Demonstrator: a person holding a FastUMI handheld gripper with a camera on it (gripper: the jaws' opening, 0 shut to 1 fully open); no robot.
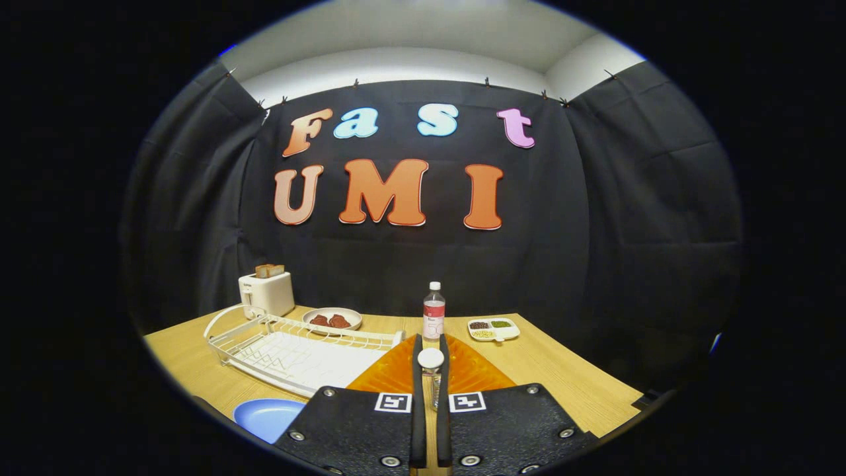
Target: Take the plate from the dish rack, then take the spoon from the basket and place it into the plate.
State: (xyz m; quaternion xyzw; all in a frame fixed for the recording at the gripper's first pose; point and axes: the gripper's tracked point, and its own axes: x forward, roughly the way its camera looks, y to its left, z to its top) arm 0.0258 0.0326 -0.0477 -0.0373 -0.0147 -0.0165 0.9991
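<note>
My gripper is shut on the spoon. The spoon stands upright between the fingers, its white round bowl on top and a clear handle running down the narrow gap. Right behind and under the fingers is the orange basket. The blue plate lies flat on the wooden table, to the left of the fingers and in front of the white wire dish rack. No plate is in the rack.
At the back of the table stand a white toaster holding bread, a beige dish with dark food, a water bottle straight beyond the fingers, and a small divided dish to its right.
</note>
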